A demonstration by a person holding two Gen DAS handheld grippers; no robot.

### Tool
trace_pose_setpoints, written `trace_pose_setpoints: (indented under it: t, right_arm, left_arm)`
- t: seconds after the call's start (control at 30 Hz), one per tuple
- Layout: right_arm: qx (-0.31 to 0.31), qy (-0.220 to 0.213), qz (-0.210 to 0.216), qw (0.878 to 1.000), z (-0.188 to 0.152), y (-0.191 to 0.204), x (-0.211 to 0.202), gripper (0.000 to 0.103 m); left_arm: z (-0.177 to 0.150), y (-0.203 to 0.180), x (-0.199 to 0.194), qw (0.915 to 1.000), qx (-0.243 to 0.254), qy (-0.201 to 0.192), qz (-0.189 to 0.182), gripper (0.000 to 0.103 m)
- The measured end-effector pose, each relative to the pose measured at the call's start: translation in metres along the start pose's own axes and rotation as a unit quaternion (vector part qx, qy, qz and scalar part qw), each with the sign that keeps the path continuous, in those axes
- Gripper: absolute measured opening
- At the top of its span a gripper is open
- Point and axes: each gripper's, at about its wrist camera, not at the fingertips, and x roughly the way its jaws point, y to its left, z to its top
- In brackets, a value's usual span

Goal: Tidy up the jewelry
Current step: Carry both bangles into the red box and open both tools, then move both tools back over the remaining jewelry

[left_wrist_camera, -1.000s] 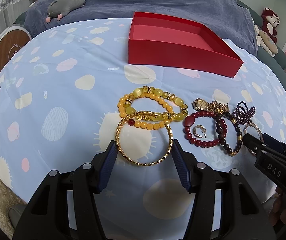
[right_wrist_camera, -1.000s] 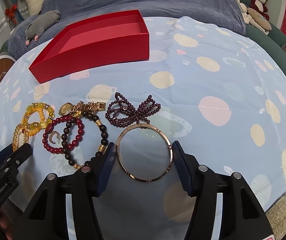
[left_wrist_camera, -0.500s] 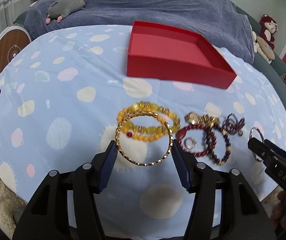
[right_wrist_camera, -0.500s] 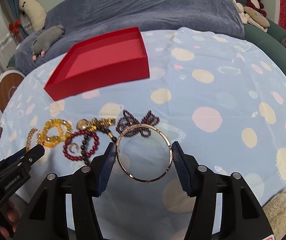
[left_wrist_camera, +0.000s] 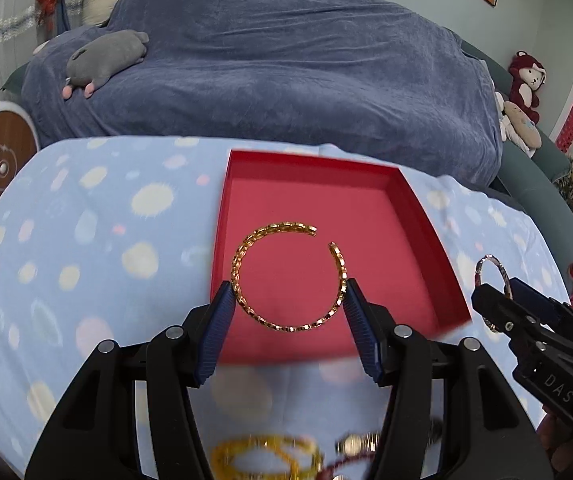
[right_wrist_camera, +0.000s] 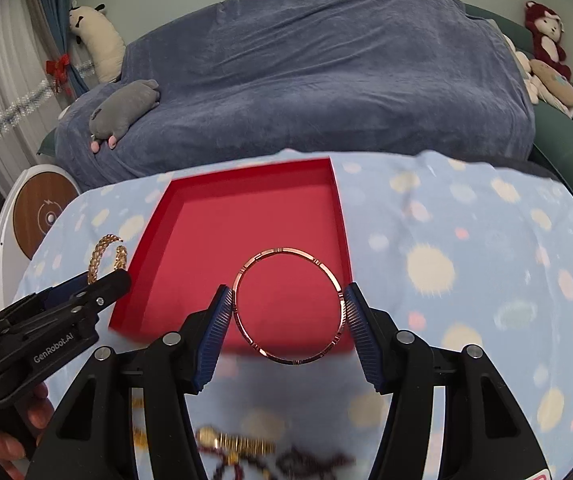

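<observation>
Two tools each pinch a bangle above the red box [left_wrist_camera: 418, 216]: left tool [left_wrist_camera: 288, 302] grips the gold cuff [left_wrist_camera: 242, 256], gap pointing away; right tool [right_wrist_camera: 288, 306], marked "DAS", grips the rose-gold bangle [right_wrist_camera: 286, 250].

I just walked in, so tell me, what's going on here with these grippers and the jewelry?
A person is sorting jewelry with two handheld grippers. The left gripper holds an open gold bangle, the right gripper a rose-gold bangle, both above the empty red box. Other bracelets lie on the blue cloth.
</observation>
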Motion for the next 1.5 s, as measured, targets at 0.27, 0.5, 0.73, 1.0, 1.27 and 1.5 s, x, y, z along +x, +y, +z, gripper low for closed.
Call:
trace_pose_setpoints:
  t: [0.27, 0.5, 0.73, 1.0, 1.27, 1.5]
  right_arm:
    - [-0.005, 0.019, 0.002, 1.0, 0.061, 0.002, 0.079, 0.056]
    - [-0.011, 0.049, -0.005, 0.999, 0.08, 0.007, 0.136, 0.056]
    - [-0.016, 0.055, -0.02, 0.998, 0.085, 0.004, 0.159, 0.056]
    - [-0.001, 0.041, -0.019, 0.999, 0.083, -0.003, 0.141, 0.057]
    - [0.0, 0.022, -0.018, 1.0, 0.056, -0.008, 0.073, 0.057]
    - [-0.006, 0.011, -0.03, 0.999, 0.007, -0.006, 0.005, 0.057]
  left_arm:
    - [0.052, -0.004, 0.077, 0.9996, 0.012, 0.02, 0.014, 0.053]
    - [0.073, -0.002, 0.125, 0.9989, 0.018, 0.04, 0.019, 0.053]
    - [0.076, 0.005, 0.146, 0.9982, 0.013, 0.053, 0.024, 0.06]
    - [0.073, 0.014, 0.126, 0.9991, -0.003, 0.033, 0.025, 0.069]
    - [0.062, 0.016, 0.067, 0.9999, 0.001, 0.008, 0.015, 0.069]
    - [0.024, 0.013, 0.004, 0.9998, 0.018, -0.002, 0.011, 0.069]
